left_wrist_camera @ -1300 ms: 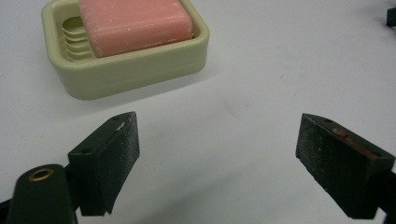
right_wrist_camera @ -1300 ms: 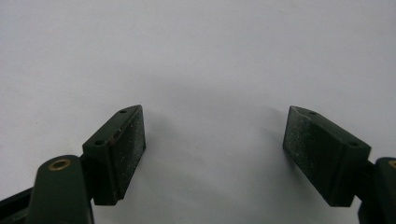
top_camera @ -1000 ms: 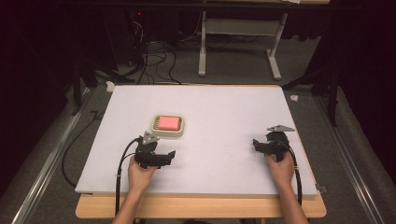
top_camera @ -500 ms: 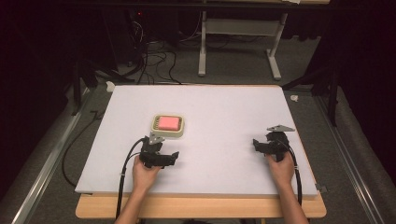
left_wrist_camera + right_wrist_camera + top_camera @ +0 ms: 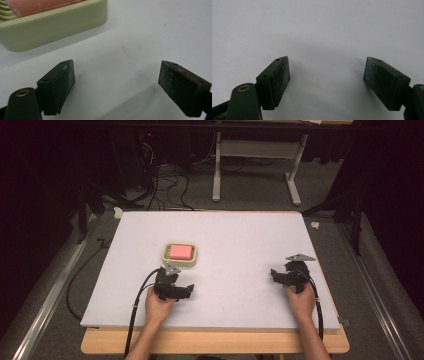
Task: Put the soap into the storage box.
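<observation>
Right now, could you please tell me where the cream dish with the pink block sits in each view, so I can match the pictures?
High view: the cream dish lies left of centre on the white table, just beyond the left hand-held gripper.
Left gripper view: its front wall fills the upper left corner, beyond the open jaws.
Right gripper view: not in it; bare white surface ahead.
Shared landmark: the white table.

No text, label, brand, number or sign can be read anywhere. The cream dish (image 5: 180,254) with its pink block (image 5: 180,251) is seen unmarked, the white tabletop (image 5: 240,245) is seen plain, and no lettering is made out on either claw.
</observation>
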